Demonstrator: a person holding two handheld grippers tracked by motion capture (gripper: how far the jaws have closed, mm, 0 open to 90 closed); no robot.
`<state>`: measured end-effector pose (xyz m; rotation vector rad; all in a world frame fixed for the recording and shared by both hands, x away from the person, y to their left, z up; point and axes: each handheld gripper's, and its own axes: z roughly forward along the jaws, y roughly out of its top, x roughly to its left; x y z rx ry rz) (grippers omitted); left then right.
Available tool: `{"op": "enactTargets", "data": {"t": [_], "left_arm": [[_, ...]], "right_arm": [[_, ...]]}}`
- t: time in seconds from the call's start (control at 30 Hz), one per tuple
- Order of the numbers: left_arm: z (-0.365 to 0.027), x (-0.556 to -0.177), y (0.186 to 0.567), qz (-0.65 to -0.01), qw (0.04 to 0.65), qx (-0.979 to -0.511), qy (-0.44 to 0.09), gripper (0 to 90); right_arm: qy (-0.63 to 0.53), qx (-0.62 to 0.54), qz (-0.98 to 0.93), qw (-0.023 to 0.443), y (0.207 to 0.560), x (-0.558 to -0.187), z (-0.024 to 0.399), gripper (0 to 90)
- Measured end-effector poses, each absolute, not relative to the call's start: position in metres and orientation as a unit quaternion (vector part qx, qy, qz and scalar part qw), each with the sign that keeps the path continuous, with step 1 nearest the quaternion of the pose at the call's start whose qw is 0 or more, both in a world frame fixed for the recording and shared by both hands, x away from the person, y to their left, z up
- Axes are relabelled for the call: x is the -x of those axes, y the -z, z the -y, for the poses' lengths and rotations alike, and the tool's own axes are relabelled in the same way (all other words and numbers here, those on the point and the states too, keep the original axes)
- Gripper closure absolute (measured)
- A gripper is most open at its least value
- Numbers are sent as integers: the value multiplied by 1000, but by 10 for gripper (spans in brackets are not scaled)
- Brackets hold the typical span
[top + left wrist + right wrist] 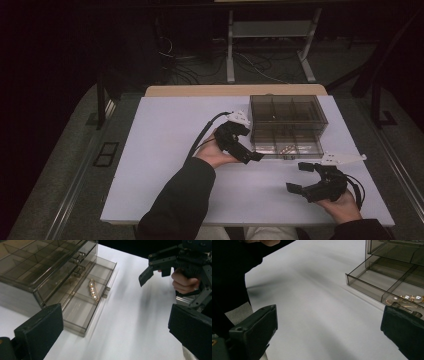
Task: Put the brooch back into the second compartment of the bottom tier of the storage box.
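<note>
A white table (165, 165) holds a smoked clear plastic drawer organizer (288, 114) at its far right; no label or writing can be read anywhere. The organizer's bottom drawer (86, 302) is pulled out, its far compartments cut off in the right gripper view. The left gripper (248, 150), jaws spread and empty, sits just beside the drawer front. The right gripper (305, 176) is likewise released, near the table's front. A gold pearl-set hair clip (93, 290) lies in the drawer, its detail too small to make out
</note>
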<state>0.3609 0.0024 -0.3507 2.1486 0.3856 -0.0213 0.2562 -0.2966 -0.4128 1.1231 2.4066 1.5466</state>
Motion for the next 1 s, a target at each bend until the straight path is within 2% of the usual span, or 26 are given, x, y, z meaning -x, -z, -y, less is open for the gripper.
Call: {"op": "enactTargets", "data": {"t": [1.0], "left_arm": [[-114, -306, 385, -236, 487, -840, -40, 0]], "right_arm": [[-496, -369, -785, 31, 415, -257, 295, 5]]}}
